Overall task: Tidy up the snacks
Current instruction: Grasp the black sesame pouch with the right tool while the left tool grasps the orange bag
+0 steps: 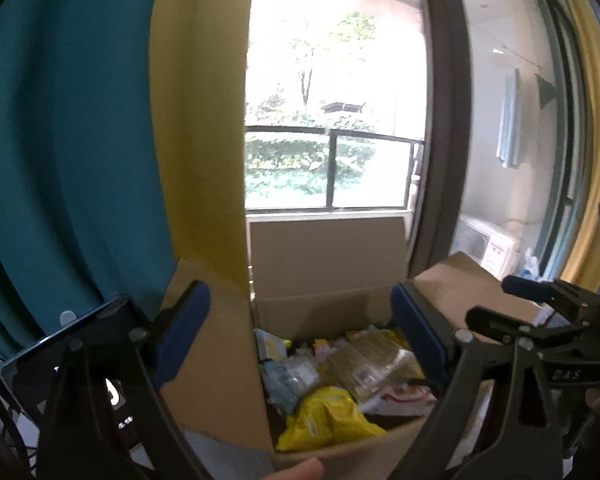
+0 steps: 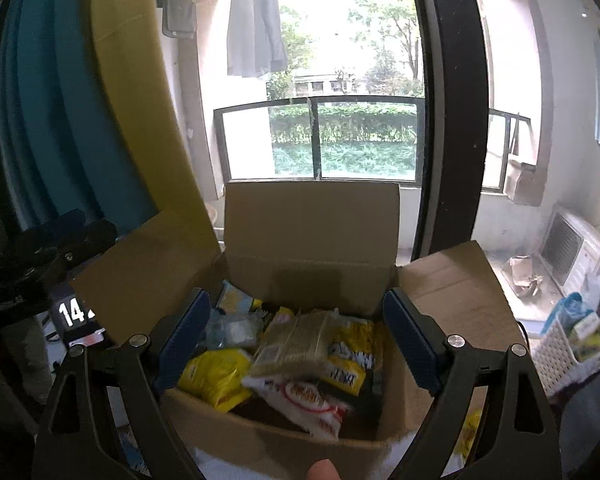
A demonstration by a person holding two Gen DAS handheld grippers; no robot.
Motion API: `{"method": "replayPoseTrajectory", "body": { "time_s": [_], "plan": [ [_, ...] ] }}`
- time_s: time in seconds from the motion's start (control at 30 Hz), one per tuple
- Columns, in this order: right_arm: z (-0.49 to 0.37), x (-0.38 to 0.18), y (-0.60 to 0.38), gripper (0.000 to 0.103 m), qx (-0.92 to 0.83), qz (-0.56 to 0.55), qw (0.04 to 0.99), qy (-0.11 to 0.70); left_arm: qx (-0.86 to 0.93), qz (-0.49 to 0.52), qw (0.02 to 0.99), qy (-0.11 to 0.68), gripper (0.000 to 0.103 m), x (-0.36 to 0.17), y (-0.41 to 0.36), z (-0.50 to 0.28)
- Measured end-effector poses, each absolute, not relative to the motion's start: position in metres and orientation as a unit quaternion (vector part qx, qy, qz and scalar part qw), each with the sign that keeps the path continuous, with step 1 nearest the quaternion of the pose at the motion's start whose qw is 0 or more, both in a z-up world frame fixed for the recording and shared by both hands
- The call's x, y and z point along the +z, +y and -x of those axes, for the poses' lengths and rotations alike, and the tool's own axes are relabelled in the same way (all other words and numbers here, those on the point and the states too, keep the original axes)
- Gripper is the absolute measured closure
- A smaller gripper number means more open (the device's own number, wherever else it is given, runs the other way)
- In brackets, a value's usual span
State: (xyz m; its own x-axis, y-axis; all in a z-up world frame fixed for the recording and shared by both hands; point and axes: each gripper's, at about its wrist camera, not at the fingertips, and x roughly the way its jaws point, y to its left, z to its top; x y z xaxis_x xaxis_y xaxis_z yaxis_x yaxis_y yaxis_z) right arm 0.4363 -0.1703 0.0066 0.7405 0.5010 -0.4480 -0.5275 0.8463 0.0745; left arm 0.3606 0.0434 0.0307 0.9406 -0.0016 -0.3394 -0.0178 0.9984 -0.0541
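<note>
Left wrist view: left gripper (image 1: 300, 336) jaws spread wide, nothing between the blue pads, hovering over the open brown cardboard box (image 1: 340, 450). Snacks sit loose inside the box: crinkled yellow plastic bag (image 1: 326, 416) at the near wall, clear-wrapped tan snack pack (image 1: 366, 364) behind it, red-and-white packet (image 1: 404, 398) right of the yellow bag, pale blue packets (image 1: 284, 376) on the left side of the box. Right gripper (image 1: 540, 300) shows past the box's right flap, side-on; its jaws look parted. Dark phone screen (image 1: 80, 332) left of the box.

Right wrist view: right gripper (image 2: 296, 340) also wide open and empty, above the same cardboard box (image 2: 268, 440). Tan snack pack (image 2: 296, 344) lies on top in the middle, yellow bag (image 2: 216, 376) at the box's front left, red-and-white packet (image 2: 308, 400) at the front, yellow-and-black bag (image 2: 352, 356) under the tan pack. White plastic lattice basket (image 2: 560, 356) holding more packets stands right of the box. A fingertip (image 2: 322, 470) shows at the bottom edge, in front of the box.
</note>
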Motion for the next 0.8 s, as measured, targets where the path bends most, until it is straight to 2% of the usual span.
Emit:
{"method": "replayPoseTrajectory", "body": {
  "time_s": [0.8],
  "plan": [
    [-0.322,-0.004,-0.233,0.013,0.255,0.031,0.936,0.243,-0.083,-0.006,0.976,0.202,0.01,0.018,-0.013,-0.248]
  ]
}}
